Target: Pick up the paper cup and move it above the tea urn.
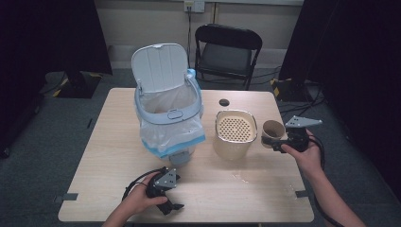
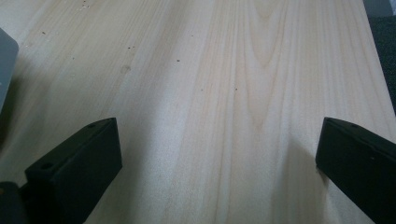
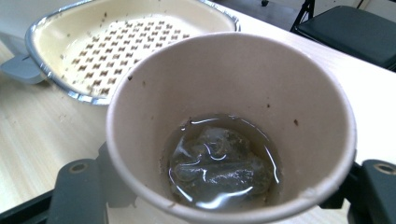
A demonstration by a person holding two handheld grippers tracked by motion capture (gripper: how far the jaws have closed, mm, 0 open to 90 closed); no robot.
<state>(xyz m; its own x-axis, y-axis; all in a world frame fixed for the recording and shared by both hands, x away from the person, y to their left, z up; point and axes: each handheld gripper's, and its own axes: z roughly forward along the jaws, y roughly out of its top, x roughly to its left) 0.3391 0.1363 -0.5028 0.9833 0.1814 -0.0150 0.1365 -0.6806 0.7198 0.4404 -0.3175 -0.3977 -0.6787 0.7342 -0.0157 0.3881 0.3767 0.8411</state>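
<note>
- Our right gripper (image 1: 280, 140) clamps the paper cup (image 3: 231, 126), tea bag (image 3: 219, 163) in liquid inside, just beside the strainer bin (image 1: 235, 134).
- Our left gripper (image 1: 171, 201) rests wide open, empty, on the desk (image 2: 224, 93).

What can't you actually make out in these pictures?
- Under the strainer tub's perforated insert: hidden in the high view and right gripper view.
- Bin contents: the liner hides them, high view.
- Sodden lump in the paper cup: blurred under liquid, right gripper view.
- Small dark object on the table: too small, high view.
</note>
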